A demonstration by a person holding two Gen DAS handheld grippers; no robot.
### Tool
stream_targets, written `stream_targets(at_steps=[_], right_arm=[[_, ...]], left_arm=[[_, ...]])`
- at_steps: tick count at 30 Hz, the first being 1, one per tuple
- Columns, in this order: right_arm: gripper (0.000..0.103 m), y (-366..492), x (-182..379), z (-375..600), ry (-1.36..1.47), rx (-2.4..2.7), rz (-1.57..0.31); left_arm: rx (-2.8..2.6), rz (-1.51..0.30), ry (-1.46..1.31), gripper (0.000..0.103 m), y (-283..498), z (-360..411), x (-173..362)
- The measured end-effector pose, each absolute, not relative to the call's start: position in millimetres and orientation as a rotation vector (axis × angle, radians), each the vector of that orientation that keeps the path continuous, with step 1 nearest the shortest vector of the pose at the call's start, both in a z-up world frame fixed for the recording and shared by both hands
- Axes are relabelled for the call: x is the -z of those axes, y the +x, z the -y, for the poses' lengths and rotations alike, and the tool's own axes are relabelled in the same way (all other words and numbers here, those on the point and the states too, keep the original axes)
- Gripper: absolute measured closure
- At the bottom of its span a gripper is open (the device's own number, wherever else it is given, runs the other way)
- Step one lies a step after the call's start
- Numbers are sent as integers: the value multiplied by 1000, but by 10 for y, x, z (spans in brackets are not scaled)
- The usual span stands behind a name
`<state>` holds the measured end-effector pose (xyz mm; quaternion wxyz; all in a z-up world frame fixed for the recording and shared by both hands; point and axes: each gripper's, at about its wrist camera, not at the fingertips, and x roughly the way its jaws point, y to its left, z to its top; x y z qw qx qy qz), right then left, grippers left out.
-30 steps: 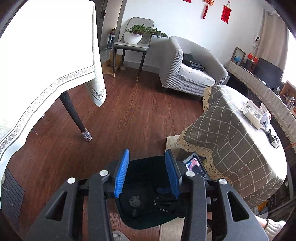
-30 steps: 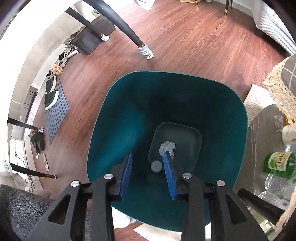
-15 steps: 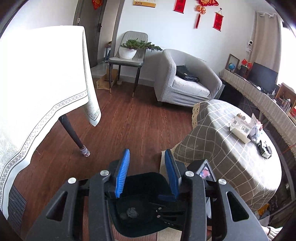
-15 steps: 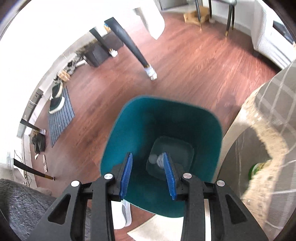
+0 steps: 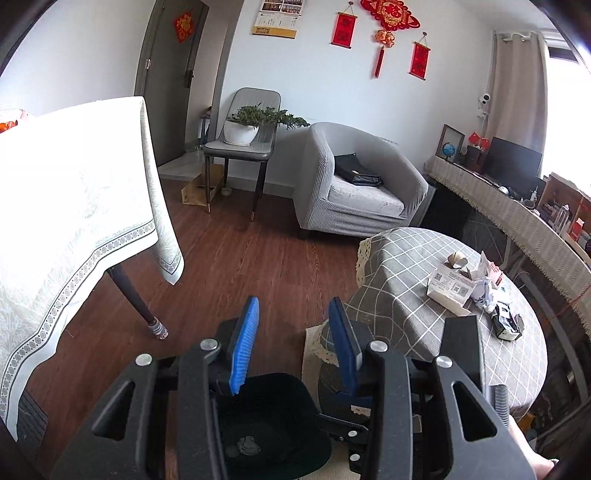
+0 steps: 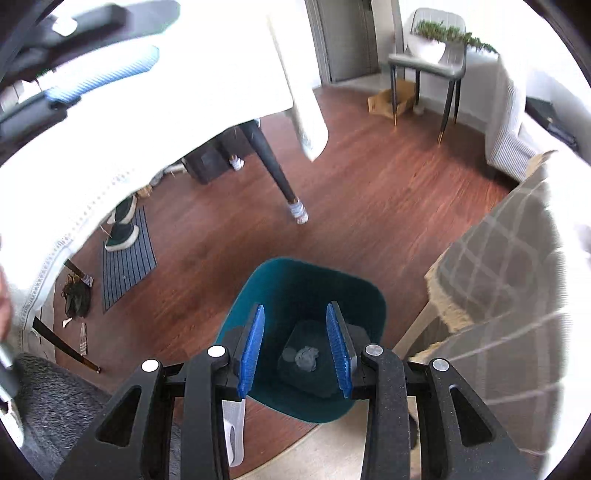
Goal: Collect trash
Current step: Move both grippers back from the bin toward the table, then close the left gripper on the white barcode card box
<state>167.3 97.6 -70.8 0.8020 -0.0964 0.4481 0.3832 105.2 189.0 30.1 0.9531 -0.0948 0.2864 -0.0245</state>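
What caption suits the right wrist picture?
Open right gripper above a teal trash bin holding a crumpled paper wad.

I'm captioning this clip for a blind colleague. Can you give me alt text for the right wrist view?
The open right gripper hangs above a teal trash bin on a wooden floor; crumpled paper lies at the bin's bottom. A white-clothed table stands to the left, a checked one to the right.

A home living room: grey armchair (image 5: 354, 192), potted plant (image 5: 255, 123) on a dining chair (image 5: 242, 147), red Chinese wall hangings (image 5: 382, 26), wood-plank floor (image 5: 258, 266), cloth-draped round desk (image 5: 424, 295).
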Motion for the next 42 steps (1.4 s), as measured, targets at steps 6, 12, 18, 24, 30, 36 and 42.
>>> stream_targets(at_steps=[6, 12, 18, 24, 30, 36, 42], right_arm=[[68, 1648, 379, -551, -163, -781, -870], [68, 1638, 192, -48, -131, -709, -820], [68, 1661, 146, 422, -120, -630, -799], [67, 1676, 65, 882, -115, -580, -790], [50, 1716, -12, 1346, -97, -519, -773], [34, 1698, -10, 1744, -86, -473, -760], [23, 1647, -35, 2091, -59, -436, -752]], left_arm=[[79, -563, -169, 56, 1121, -1635, -374], [129, -575, -116, 45, 1211, -1253, -344], [191, -592, -51, 32, 1348, -814, -283], [272, -609, -14, 21, 1508, -383, -200], [352, -613, 10, 12, 1708, -24, -124], [394, -649, 49, 9, 1911, 189, 36], [436, -690, 80, 7, 2120, 316, 181]])
